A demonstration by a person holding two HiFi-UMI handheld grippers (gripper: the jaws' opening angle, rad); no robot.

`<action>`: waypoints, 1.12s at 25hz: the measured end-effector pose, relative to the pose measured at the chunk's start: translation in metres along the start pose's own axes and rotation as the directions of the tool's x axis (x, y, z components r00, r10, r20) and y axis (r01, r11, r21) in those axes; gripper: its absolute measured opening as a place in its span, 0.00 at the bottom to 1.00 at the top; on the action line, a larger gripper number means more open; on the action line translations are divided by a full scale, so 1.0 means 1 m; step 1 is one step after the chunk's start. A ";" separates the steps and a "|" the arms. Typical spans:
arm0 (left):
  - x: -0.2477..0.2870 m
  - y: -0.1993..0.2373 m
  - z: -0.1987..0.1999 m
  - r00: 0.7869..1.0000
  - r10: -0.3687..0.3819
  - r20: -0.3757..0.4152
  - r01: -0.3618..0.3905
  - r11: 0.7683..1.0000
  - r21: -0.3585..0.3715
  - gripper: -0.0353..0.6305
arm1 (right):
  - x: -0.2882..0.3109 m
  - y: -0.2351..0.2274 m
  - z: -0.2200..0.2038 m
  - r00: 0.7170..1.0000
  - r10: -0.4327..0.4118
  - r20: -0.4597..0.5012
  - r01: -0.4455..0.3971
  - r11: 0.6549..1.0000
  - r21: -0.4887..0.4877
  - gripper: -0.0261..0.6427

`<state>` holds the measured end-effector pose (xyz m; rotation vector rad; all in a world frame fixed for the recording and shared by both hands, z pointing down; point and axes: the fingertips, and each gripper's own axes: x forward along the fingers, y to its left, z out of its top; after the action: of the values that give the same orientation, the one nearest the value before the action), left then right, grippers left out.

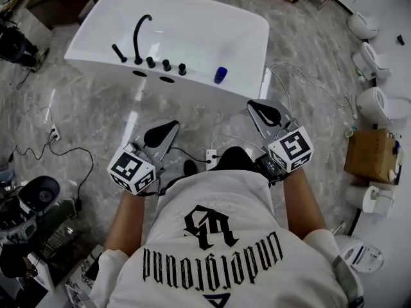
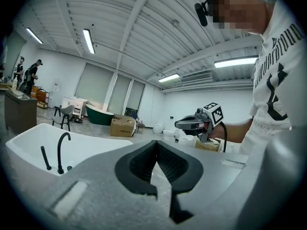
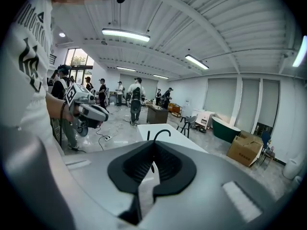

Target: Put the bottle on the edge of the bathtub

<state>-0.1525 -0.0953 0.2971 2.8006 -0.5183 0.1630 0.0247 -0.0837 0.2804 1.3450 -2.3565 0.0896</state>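
Head view looks steeply down on the bathtub [image 1: 258, 34]; each gripper view looks nearly level past its own jaws; all share the black faucet [image 2: 58, 155].

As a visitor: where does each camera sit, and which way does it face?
Head view: on the person's head, looking steeply down at the bathtub, its faucet and the blue bottle on its rim; shows shirt, forearms, left gripper, right gripper.
Left gripper view: on the left gripper, facing along its shut jaws across the room; shows the right gripper and shirt.
Right gripper view: on the right gripper, facing along its shut jaws at the faucet; shows the left gripper and shirt.
Shared: all three show bathtub and faucet.
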 end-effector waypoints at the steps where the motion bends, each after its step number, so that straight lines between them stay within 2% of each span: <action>1: -0.001 -0.005 -0.003 1.000 0.006 0.001 -0.006 1.000 -0.003 0.06 | -0.006 -0.003 -0.004 1.000 -0.006 0.003 0.006 1.000 0.000 0.04; 6: 0.009 -0.050 -0.015 1.000 0.020 -0.005 -0.020 1.000 0.006 0.06 | -0.046 -0.014 -0.029 1.000 -0.014 0.027 0.013 1.000 0.022 0.04; 14: 0.050 -0.140 -0.039 0.999 0.028 -0.041 -0.028 1.000 -0.001 0.06 | -0.121 -0.001 -0.073 0.997 0.059 0.044 -0.061 0.997 0.046 0.04; 19: 0.069 -0.203 -0.049 0.999 0.043 -0.033 -0.042 0.999 0.002 0.06 | -0.178 0.006 -0.103 0.993 0.110 0.049 -0.112 0.993 0.048 0.04; 28: 0.071 -0.322 -0.105 0.994 0.104 -0.042 -0.105 0.994 -0.018 0.06 | -0.280 0.048 -0.164 0.975 0.215 0.047 -0.216 0.976 0.025 0.04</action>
<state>0.0252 0.2003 0.3255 2.7456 -0.6529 0.2353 0.1623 0.2107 0.3269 1.1097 -2.5409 0.1610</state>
